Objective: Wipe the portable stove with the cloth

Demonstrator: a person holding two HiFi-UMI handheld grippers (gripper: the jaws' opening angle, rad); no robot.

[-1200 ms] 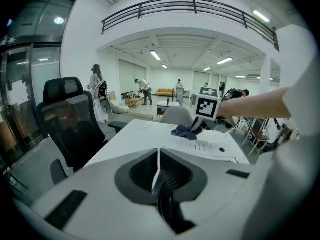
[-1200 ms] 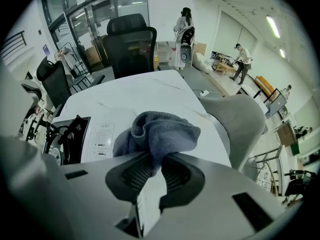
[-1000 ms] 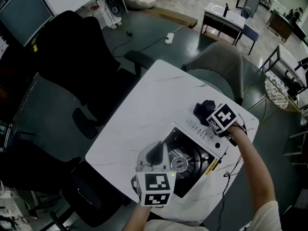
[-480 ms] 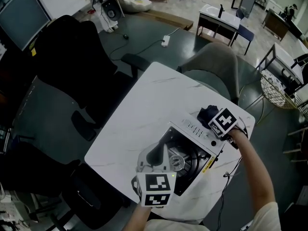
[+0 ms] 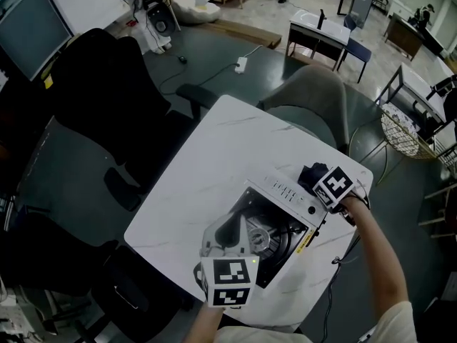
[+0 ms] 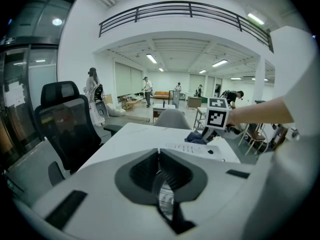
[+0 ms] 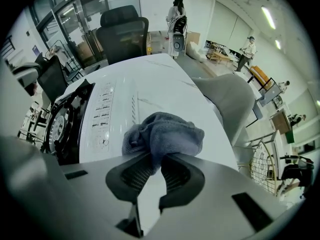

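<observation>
The portable stove (image 5: pixel 280 220) lies on the white table (image 5: pixel 214 163), its black burner well and white control strip (image 5: pixel 289 191) both in sight. My right gripper (image 5: pixel 320 180) is shut on the crumpled dark blue cloth (image 5: pixel 311 173), at the right end of that strip. In the right gripper view the cloth (image 7: pixel 163 134) bulges out of the right gripper (image 7: pixel 160 157), with the strip (image 7: pixel 106 118) to its left. My left gripper (image 5: pixel 230 224) hovers over the stove's near left part. In the left gripper view the left gripper (image 6: pixel 159 153) is shut, its tips meeting with nothing between them.
Black office chairs (image 5: pixel 100 70) stand to the left of the table and a grey chair (image 5: pixel 314 95) at its far side. A wire basket (image 5: pixel 400 131) is on the floor at right. The table's near right edge runs close to the stove.
My right gripper has carried the cloth a little to the right along the control strip. The left gripper has stayed over the stove.
</observation>
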